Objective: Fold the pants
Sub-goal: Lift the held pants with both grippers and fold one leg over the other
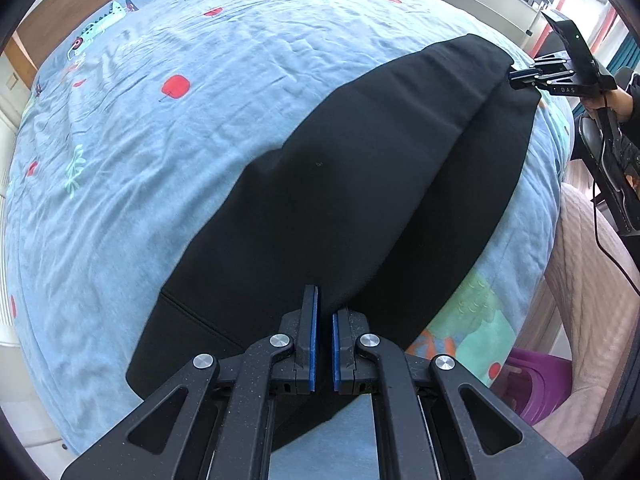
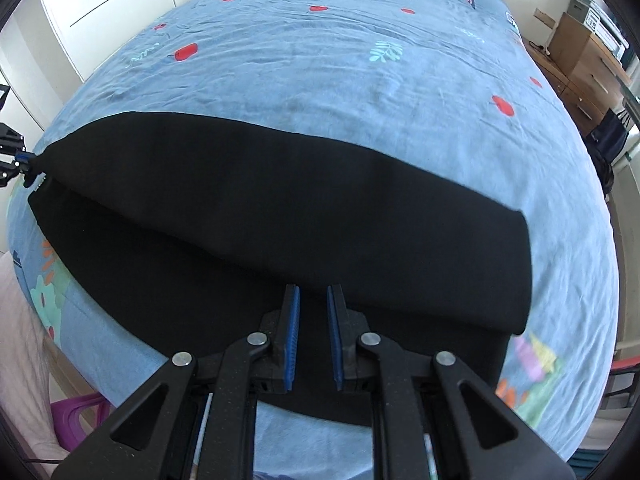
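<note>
Blue bedsheet (image 1: pixel 120 160) bears pants (image 1: pixel 340 184) pinched between fingers (image 1: pixel 310 340)

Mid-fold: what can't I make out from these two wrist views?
- Left wrist view: the near edge of the pants is hidden under the left gripper, so its bite on the cloth cannot be judged.
- Right wrist view: the same under the right gripper; the left gripper is cut off by the left edge.
- Both views: the cloth is uniformly black, so the layers and waistband do not show.
</note>
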`<state>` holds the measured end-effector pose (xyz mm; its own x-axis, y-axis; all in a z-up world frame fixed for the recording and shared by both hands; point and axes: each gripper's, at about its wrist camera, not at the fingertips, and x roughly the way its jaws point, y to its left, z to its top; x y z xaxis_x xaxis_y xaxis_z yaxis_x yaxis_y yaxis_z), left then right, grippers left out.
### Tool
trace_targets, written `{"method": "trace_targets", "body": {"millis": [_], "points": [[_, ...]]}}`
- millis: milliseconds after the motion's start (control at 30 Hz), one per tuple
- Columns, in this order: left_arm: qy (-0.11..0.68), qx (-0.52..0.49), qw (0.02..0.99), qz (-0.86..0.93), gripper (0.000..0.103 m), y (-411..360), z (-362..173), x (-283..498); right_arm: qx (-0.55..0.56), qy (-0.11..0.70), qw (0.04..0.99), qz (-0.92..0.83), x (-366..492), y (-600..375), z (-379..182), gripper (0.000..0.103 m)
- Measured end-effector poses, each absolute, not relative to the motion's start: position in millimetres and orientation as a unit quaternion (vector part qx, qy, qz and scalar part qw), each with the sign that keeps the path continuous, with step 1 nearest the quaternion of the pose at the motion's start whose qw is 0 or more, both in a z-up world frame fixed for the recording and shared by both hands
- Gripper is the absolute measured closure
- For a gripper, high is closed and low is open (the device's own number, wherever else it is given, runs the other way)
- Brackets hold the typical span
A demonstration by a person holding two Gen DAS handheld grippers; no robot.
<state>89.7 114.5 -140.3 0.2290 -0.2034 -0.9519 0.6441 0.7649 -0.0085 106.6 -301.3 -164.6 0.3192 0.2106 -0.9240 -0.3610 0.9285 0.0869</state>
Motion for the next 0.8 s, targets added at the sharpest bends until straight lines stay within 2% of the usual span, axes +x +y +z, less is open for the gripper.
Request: {"method": "trace_targets", "body": {"millis": [200,467,500,533,567,800], "points": [[0.565,0.19,0.758,-0.267,0.1,116.6,-152.7,79.8,-0.083,0.558,0.809,0.166,92.5,-296.7,-163.1,0.103],[0.577,0.179,0.752,-0.264,0.1,117.6,-166.0,77.9,0.082,0.551,0.828,0.062,99.3,-376.2,-154.6,0.103],[0.58,0.181,0.749,-0.264,0.1,116.9,-169.8,77.8,0.105,0.555,0.824,0.045,100.4,-389.8,-156.6,0.085],[0.583,0.182,0.747,-0.264,0.1,116.4,-172.2,77.4,0.124,0.555,0.822,0.029,101.5,-402.6,-158.5,0.051],[0.585,0.185,0.744,-0.264,0.1,115.3,-175.9,76.8,0.136,0.553,0.822,0.016,103.1,-412.1,-159.0,0.047],[0.602,0.178,0.733,-0.263,0.1,115.3,-193.5,80.2,0.211,0.544,0.811,-0.034,123.3,-463.5,-174.8,0.046]]}}
